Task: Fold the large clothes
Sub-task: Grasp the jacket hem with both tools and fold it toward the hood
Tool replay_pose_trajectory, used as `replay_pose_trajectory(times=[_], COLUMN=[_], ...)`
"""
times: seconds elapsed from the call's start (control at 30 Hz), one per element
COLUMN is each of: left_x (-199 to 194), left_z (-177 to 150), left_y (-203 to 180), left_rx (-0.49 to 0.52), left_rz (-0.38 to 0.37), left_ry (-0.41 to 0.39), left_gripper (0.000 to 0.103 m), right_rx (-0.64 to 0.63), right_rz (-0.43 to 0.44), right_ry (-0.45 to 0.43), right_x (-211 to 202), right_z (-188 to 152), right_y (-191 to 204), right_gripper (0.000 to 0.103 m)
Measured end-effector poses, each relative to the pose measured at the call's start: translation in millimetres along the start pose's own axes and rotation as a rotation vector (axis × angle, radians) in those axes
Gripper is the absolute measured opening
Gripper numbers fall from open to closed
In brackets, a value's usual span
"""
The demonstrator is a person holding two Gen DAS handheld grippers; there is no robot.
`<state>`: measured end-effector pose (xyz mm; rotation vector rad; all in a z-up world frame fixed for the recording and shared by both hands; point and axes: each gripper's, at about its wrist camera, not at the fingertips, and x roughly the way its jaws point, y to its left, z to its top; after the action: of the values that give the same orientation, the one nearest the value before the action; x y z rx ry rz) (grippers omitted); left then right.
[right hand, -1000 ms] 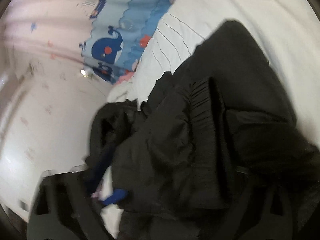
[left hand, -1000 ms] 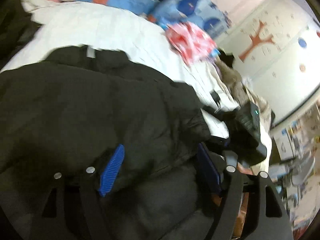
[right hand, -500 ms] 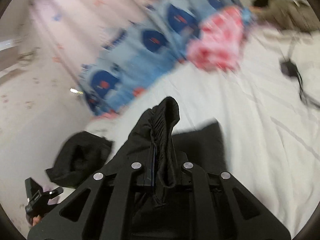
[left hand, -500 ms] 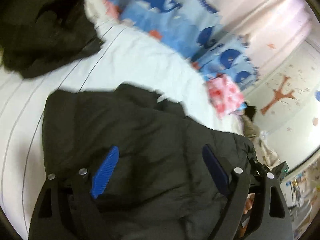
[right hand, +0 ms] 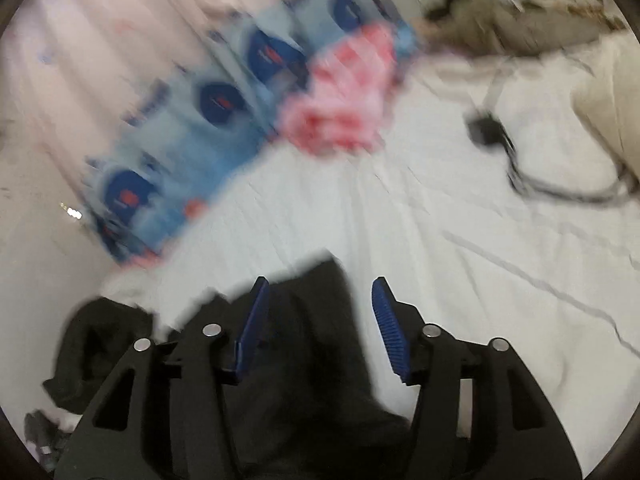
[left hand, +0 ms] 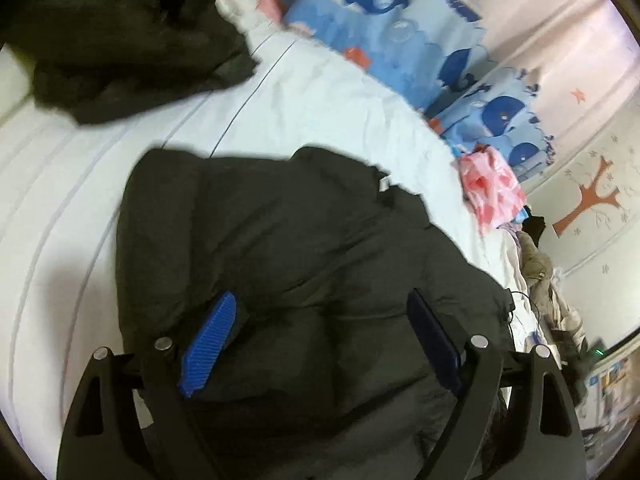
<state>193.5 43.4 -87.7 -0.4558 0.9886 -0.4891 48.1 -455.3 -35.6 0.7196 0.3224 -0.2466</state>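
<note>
A large black padded jacket (left hand: 280,264) lies folded over on the white bed (left hand: 72,208). My left gripper (left hand: 320,320) is open, its blue pads spread wide just above the jacket's near part. In the right wrist view the jacket's edge (right hand: 312,320) lies between the jaws of my right gripper (right hand: 320,304), which is open with nothing pinched. That view is blurred by motion.
A second dark garment (left hand: 120,36) is heaped at the bed's far left, also seen in the right wrist view (right hand: 96,344). Blue whale-print bedding (left hand: 400,20), a pink cloth (left hand: 492,188), a black charger with cable (right hand: 488,132) and beige clothes (right hand: 600,120) lie around the bed.
My right gripper has opened and let go of the jacket's fold, which has dropped onto the bed. My left gripper stays open over the jacket and has shifted only slightly.
</note>
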Motion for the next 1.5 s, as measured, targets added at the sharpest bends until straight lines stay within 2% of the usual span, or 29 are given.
replay_pose_trajectory(times=[0.07,0.1,0.13,0.23,0.33,0.4,0.5,0.53,0.57,0.6,0.63,0.67,0.73,0.8,0.83,0.97,1.0,1.1,1.17,1.23,1.27,1.33,1.37,1.4,1.47,1.5], left_x=[11,13,15,17,16,2,-51,-79,-99,-125,-139,-153,-174,-179,-180,-172,-170,-169,-168,-169,-170,-171,-173,-175,-180,-184], left_z=[-4,-6,-7,-6,-5,-6,-12,-19,-25,-37,-45,-56,-82,-108,-127,-186,-199,-221,-235,-242,-244,-244,-245,-246,-246,-246], left_y=[8,8,7,6,9,11,15,18,21,29,38,47,72,95,108,126,124,112,100,91,87,89,91,92,90,89], left_rx=[-0.015,-0.009,0.007,0.017,-0.006,-0.036,-0.040,-0.013,0.007,0.028,0.034,0.038,0.029,-0.016,-0.060,-0.129,-0.129,-0.105,-0.083,-0.060,-0.050,-0.089,-0.118,-0.136,-0.144,-0.148], left_rz=[0.007,0.013,0.024,0.029,-0.018,-0.007,0.004,0.012,0.016,0.023,0.027,0.029,0.027,0.001,-0.021,-0.153,-0.185,-0.256,-0.305,-0.303,-0.276,-0.241,-0.227,-0.209,-0.204,-0.199], left_ry=[0.011,0.011,0.014,0.021,0.049,0.059,0.034,0.025,0.024,0.033,0.048,0.066,0.122,0.192,0.234,0.350,0.369,0.405,0.449,0.452,0.437,0.406,0.383,0.363,0.335,0.317], left_gripper=[0.084,0.084,0.084,0.084,0.084,0.084,0.084,0.084,0.084,0.084,0.086,0.089,0.089,0.089,0.089,0.089,0.089,0.089,0.089,0.090,0.090,0.089,0.087,0.072,0.050,0.037], right_rx=[-0.065,-0.100,-0.121,-0.153,-0.137,-0.107,-0.042,-0.026,-0.022,-0.019,-0.022,-0.031,-0.067,-0.081,-0.066,0.103,0.162,0.212,0.215,0.208,0.204,0.205,0.197,0.178,0.168,0.175], right_rz=[0.106,0.162,0.156,-0.005,-0.060,-0.076,-0.033,-0.001,0.008,0.012,0.029,0.036,0.024,-0.028,-0.022,0.108,0.173,0.314,0.370,0.403,0.408,0.438,0.454,0.466,0.455,0.443], right_ry=[0.041,0.113,0.192,0.464,0.490,0.456,0.377,0.343,0.312,0.291,0.288,0.298,0.360,0.435,0.470,0.658,0.701,0.794,0.848,0.872,0.881,0.887,0.888,0.883,0.861,0.853], right_x=[4,15,30,87,97,83,44,24,8,-7,-30,-41,-67,-95,-104,-142,-152,-176,-187,-195,-202,-210,-215,-221,-226,-229], right_z=[-3,-10,-15,-56,-67,-59,-34,-24,-15,-7,-3,0,-3,-13,-17,-53,-63,-89,-101,-110,-115,-121,-123,-125,-131,-135], right_y=[22,34,40,28,12,8,2,0,0,-2,-11,-15,-32,-63,-77,-134,-146,-155,-155,-155,-154,-154,-153,-151,-149,-151], right_gripper=[0.064,0.064,0.065,0.065,0.057,0.056,0.059,0.064,0.079,0.085,0.096,0.096,0.096,0.096,0.096,0.096,0.096,0.096,0.096,0.096,0.096,0.096,0.095,0.092,0.058,0.046])
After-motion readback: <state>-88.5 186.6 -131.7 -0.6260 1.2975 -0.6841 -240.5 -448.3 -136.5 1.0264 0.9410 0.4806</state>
